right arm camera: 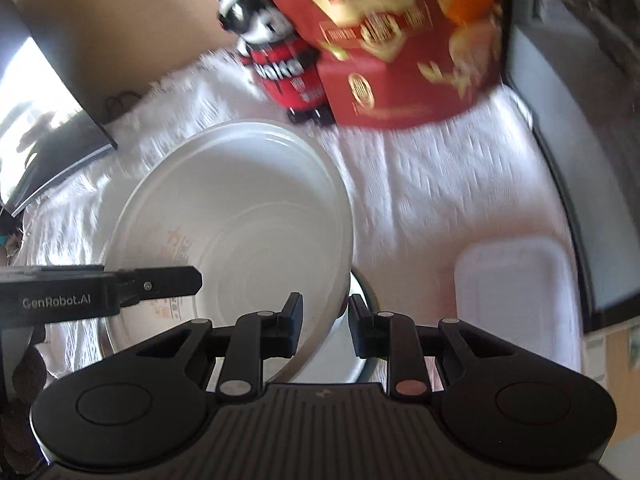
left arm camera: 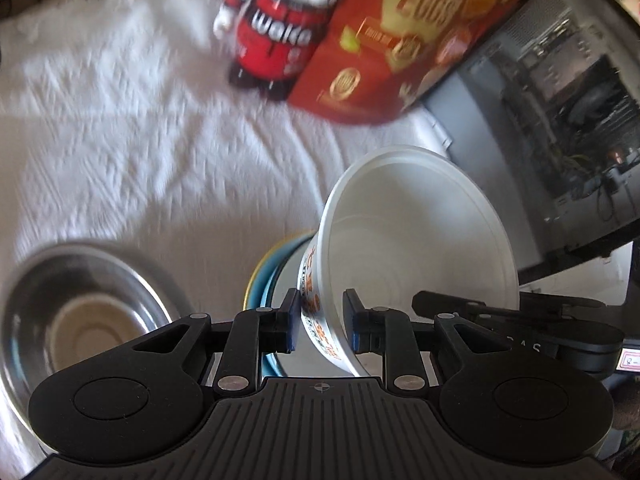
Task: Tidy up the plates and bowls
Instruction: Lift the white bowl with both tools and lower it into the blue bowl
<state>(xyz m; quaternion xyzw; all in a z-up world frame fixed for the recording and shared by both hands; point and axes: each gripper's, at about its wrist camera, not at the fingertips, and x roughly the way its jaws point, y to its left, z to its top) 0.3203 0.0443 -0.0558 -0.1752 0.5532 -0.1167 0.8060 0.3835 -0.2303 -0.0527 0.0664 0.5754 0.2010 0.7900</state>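
A white paper bowl [left arm camera: 416, 248] with orange print on its outside is tilted in the air. My left gripper [left arm camera: 322, 322] is shut on its near wall. My right gripper [right arm camera: 322, 326] is shut on the opposite rim of the same bowl [right arm camera: 240, 216]; the other gripper shows at the left of the right wrist view. Below the bowl in the left wrist view sits a blue plate with a yellow rim [left arm camera: 260, 276]. A steel bowl [left arm camera: 80, 304] holding a beige dish lies at the lower left. A steel rim [right arm camera: 360, 344] shows under the bowl in the right wrist view.
A white textured cloth [left arm camera: 160, 140] covers the table. A red egg box [left arm camera: 408, 36] and a black-and-red badger figure [left arm camera: 276, 32] stand at the back. A white rectangular lid [right arm camera: 516, 296] lies at the right. A computer case [left arm camera: 560, 128] stands at the right; a monitor [right arm camera: 36, 140] at the left.
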